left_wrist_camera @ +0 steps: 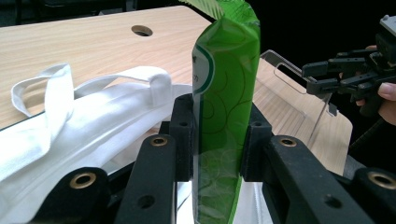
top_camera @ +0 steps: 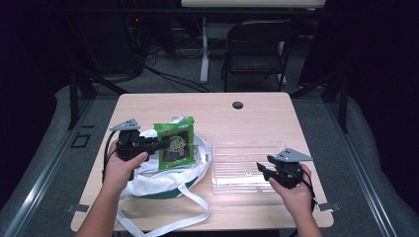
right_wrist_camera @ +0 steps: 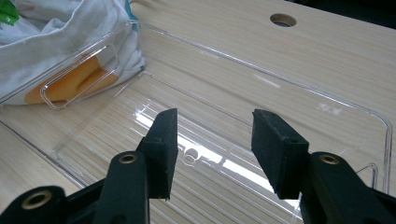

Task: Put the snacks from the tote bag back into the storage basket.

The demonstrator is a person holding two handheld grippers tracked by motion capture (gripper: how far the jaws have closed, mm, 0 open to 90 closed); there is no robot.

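Observation:
A green snack packet (top_camera: 174,144) is held upright over a white cloth bag (top_camera: 163,177) at the table's left. My left gripper (top_camera: 157,144) is shut on the green snack packet (left_wrist_camera: 223,107), its pads pressing both faces. The white cloth bag (left_wrist_camera: 93,121) lies below with its handles loose. A clear plastic bin (top_camera: 242,165) sits empty at the right. My right gripper (top_camera: 261,168) is open at the bin's right edge, pointing left. In the right gripper view its jaws (right_wrist_camera: 212,140) stand apart above the clear bin (right_wrist_camera: 327,107), nothing between them.
The wooden table (top_camera: 247,118) has a round cable hole (top_camera: 237,105) near its far edge. A long white strap (top_camera: 163,217) of the bag trails toward the front edge. A folding chair (top_camera: 257,49) stands beyond the table.

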